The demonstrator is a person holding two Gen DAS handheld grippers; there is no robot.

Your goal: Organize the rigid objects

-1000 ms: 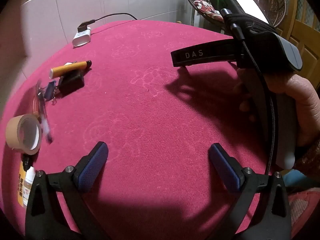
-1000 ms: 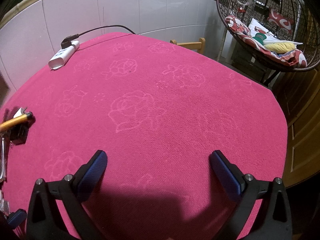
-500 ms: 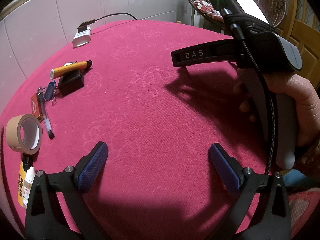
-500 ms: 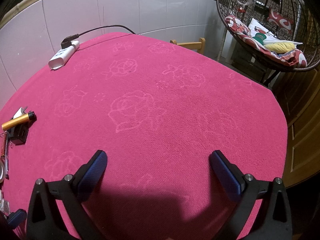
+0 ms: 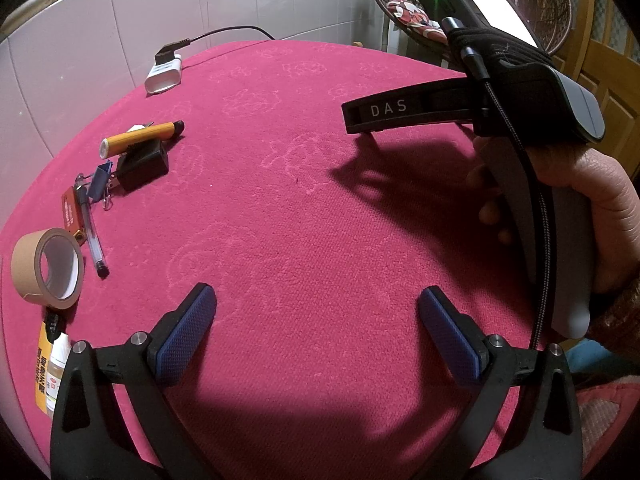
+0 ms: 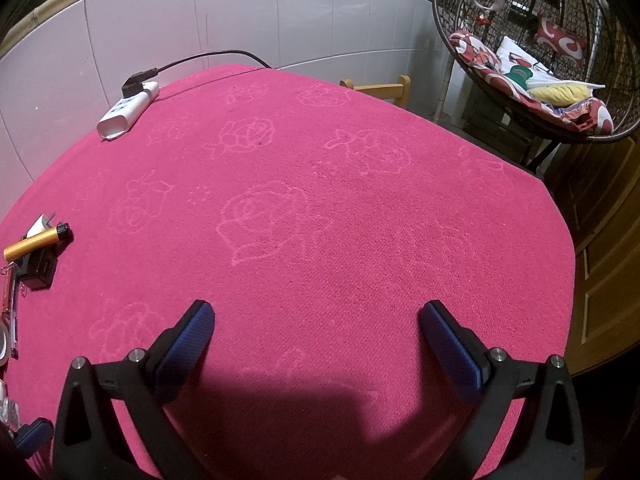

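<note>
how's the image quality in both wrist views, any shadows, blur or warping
Left wrist view: sharp, no motion blur; hard shadow under the right gripper on the pink tablecloth; dark shadow below the left gripper. Right wrist view: sharp; similar foreground shadow. Both: fisheye bends the tiled wall and blackens the corners.

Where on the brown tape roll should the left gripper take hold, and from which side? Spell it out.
Grip the tape roll across its wall: one of the fingers in the open core, the other outside. It seems to stand tilted with the core facing the camera, so come at its near right rim. That side is bare cloth; the pen lies close behind it. The left gripper is open and looks wide enough.
</note>
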